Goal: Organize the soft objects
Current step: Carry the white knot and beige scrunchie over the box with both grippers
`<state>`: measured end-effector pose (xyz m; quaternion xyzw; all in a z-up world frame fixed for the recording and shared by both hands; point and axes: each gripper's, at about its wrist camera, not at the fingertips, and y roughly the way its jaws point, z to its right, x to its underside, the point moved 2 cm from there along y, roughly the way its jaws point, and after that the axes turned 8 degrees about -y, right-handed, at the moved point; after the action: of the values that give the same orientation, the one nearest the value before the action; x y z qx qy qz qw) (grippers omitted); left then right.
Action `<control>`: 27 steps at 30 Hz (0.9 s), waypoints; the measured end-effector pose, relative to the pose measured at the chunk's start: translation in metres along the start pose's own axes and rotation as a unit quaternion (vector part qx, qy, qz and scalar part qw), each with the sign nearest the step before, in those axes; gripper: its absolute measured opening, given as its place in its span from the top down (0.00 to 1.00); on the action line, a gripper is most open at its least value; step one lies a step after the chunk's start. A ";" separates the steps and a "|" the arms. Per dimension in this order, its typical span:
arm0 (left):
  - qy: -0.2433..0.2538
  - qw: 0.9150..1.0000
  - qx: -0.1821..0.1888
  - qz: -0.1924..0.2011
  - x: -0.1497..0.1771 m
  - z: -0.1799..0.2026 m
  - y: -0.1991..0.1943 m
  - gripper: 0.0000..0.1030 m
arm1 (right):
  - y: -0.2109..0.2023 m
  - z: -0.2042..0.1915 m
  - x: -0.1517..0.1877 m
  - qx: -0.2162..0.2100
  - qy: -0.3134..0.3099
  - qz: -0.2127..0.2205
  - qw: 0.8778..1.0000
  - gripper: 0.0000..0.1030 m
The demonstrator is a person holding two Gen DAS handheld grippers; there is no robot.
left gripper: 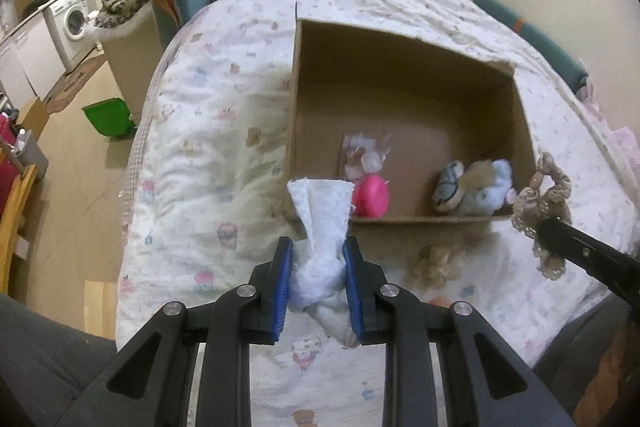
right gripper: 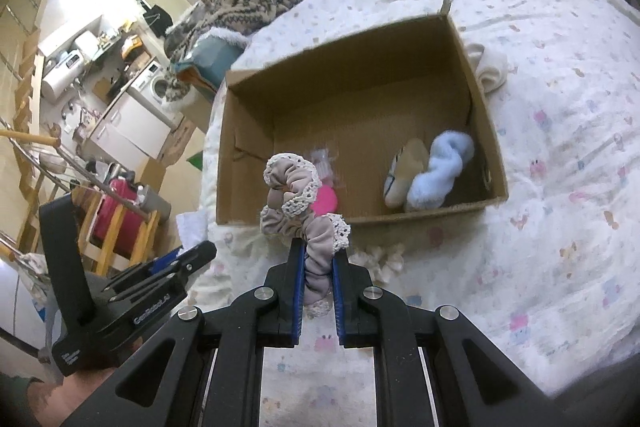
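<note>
My left hand-held gripper (left gripper: 318,275) pinches the knotted white cloth (left gripper: 320,227), my right hand-held gripper (right gripper: 318,263) the scrunchie (right gripper: 298,203); I should release both only well above the cardboard box (right gripper: 486,131) ahead.

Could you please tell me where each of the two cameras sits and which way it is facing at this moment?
Left wrist: on the left gripper, facing forward over the bed at the cardboard box; its fingers clamp a white cloth, and the right gripper enters at right.
Right wrist: on the right gripper, facing the same box; its fingers clamp a beige scrunchie, left gripper at lower left.
Shared: box, pink item, blue plush.
</note>
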<state>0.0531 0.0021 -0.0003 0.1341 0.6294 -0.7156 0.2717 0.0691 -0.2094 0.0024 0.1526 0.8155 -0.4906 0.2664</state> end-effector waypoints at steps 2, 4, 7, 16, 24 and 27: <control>-0.001 1.000 0.009 -0.004 -0.011 0.003 -0.003 0.78 | -0.005 0.004 -0.009 0.003 0.001 0.010 1.000 0.86; 0.003 1.000 0.019 -0.004 -0.019 0.009 -0.005 0.78 | -0.007 0.007 -0.018 0.003 0.003 0.018 1.000 0.86; 0.024 0.999 0.020 0.013 -0.037 0.020 -0.008 0.78 | -0.005 0.012 -0.031 0.004 0.008 0.026 1.000 0.86; 0.037 0.999 0.009 0.032 -0.081 0.033 0.010 0.78 | 0.017 0.024 -0.064 0.025 0.001 0.026 0.999 0.86; 0.061 0.997 0.013 0.039 -0.068 0.032 0.052 0.78 | 0.043 0.041 -0.061 0.040 0.021 0.012 0.999 0.86; 0.058 0.998 0.006 0.023 -0.062 0.027 0.065 0.78 | 0.054 0.046 -0.051 0.044 0.035 0.000 0.998 0.86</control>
<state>0.1445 -0.0147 -0.0164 0.1915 0.6361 -0.7042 0.2505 0.1513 -0.2243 -0.0238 0.1811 0.8020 -0.5204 0.2307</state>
